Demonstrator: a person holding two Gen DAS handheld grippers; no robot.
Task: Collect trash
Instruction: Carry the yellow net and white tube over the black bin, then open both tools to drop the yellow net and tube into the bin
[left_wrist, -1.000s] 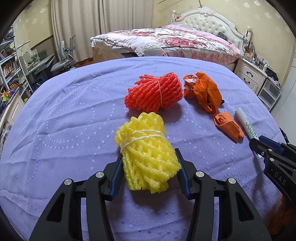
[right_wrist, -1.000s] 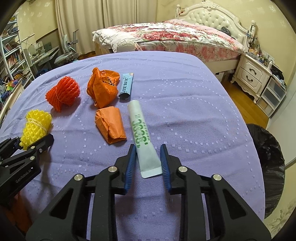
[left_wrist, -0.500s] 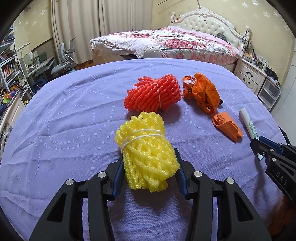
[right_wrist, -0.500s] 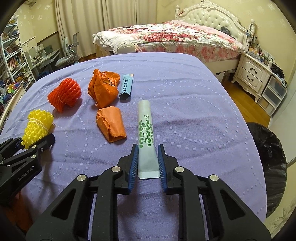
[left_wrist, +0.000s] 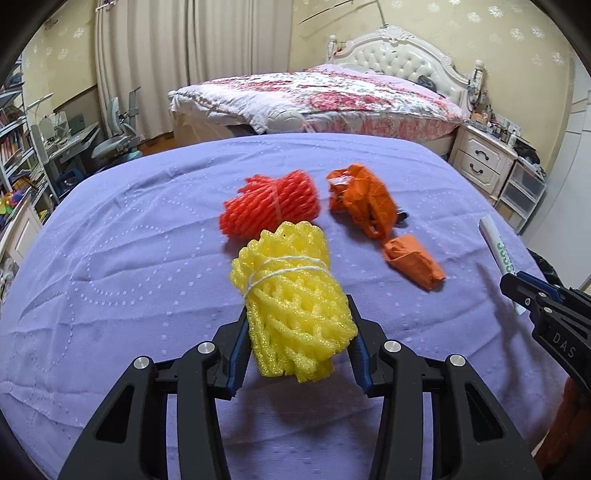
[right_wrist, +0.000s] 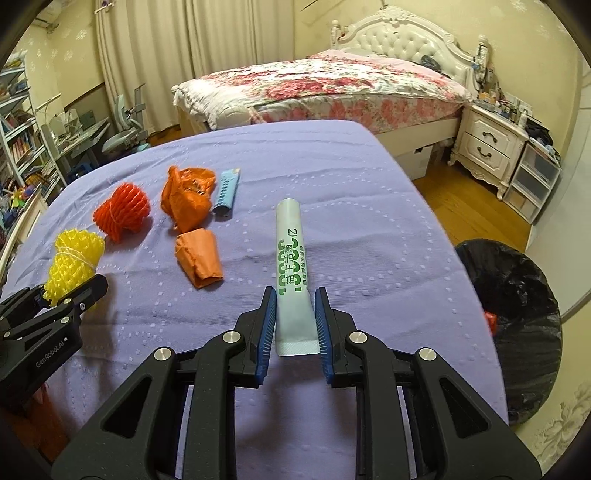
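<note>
My left gripper (left_wrist: 297, 343) is shut on a yellow foam net roll (left_wrist: 291, 299) tied with white string and holds it above the purple tablecloth (left_wrist: 129, 258). My right gripper (right_wrist: 295, 325) is shut on the flat end of a white tube with green print (right_wrist: 293, 266), lifted off the cloth. A red foam net roll (left_wrist: 271, 208), a crumpled orange bag (left_wrist: 365, 199) and a smaller orange wad (left_wrist: 413, 260) lie on the table. A small blue tube (right_wrist: 226, 192) lies behind the orange bag. A black-lined trash bin (right_wrist: 517, 325) stands on the floor, right of the table.
A bed (right_wrist: 325, 88) stands beyond the table, with a white nightstand (right_wrist: 491, 147) and plastic drawers (right_wrist: 535, 181) to its right. Shelves and a desk chair (left_wrist: 118, 136) are at the left. The table's right edge (right_wrist: 443, 229) drops to a wooden floor.
Both grippers closed tighter on their items and lifted them off the cloth. The tube swung straight between the right fingers; the yellow roll rose in front of the red one.
</note>
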